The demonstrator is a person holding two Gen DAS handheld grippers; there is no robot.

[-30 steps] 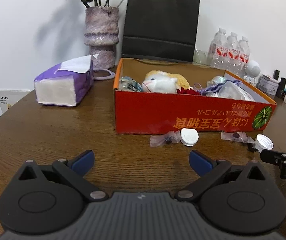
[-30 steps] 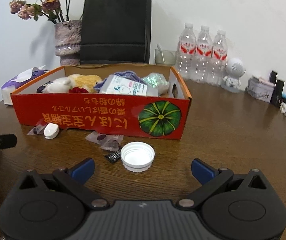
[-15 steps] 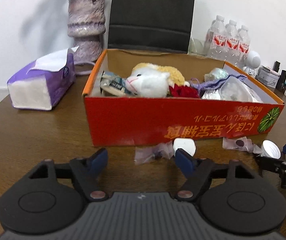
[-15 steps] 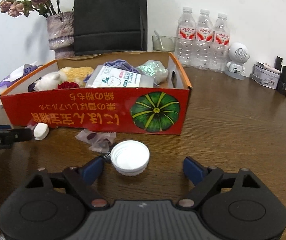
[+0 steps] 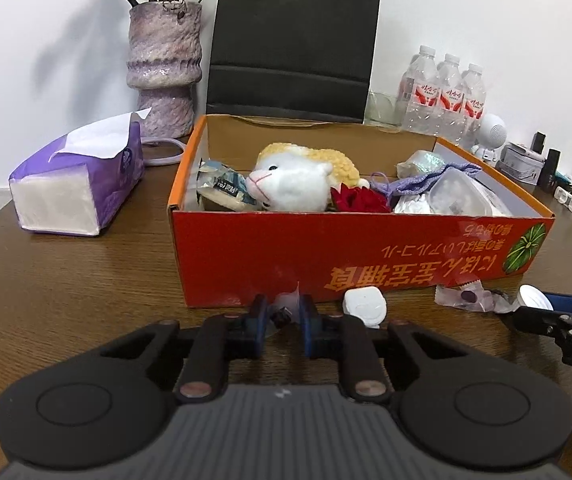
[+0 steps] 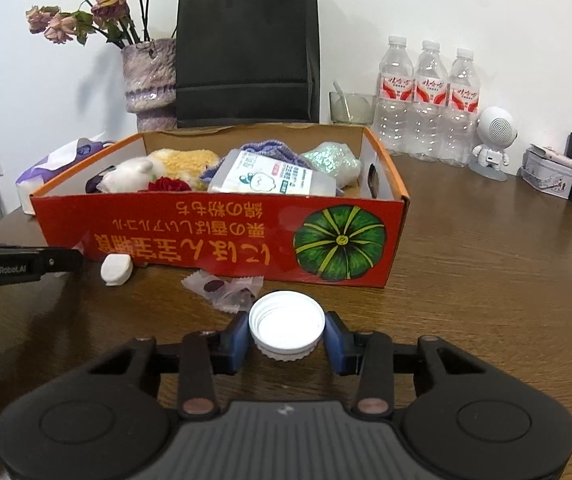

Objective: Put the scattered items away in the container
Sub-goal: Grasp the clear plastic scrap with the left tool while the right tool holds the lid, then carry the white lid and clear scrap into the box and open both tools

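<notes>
Left gripper [image 5: 282,322]: the jaws, wide a second ago, are found drawn narrow and closing, with a small clear sweet wrapper [image 5: 286,308] caught between the pads and a dark piece visible inside it. The pads appear to press the wrapper, which lies on the table [image 5: 86,288] just short of the red box [image 5: 365,252]. Just right of the jaws a small white oval case [image 5: 365,306] is left untouched on the table, hard by the box wall.

Right gripper [image 6: 286,334]: the jaws, also wide a second ago, are closing around a white bottle cap [image 6: 286,330], open side up. The left pad is seen at the cap's rim; a thin gap seems to remain at the right pad, so a firm grip is not yet confirmed. Just ahead and left of the jaws lie two more clear wrappers [image 6: 226,290] with dark sweets, against the box front.

Judgement: both pick-ups are under way at once; lifting into the box, directly ahead of each pair of jaws, is judged the next step. The box is already well filled with a plush toy [image 5: 297,178], a pouch and packets.

Writing: the box front carries upside-down Japanese characters beside a green pumpkin picture [image 6: 339,242]. "GenRobot.AI" is read on the left gripper's finger in the right view. The water bottles [image 6: 431,100] at the back bear red labels, not legible. The packet in the box carries print too small to read.
</notes>
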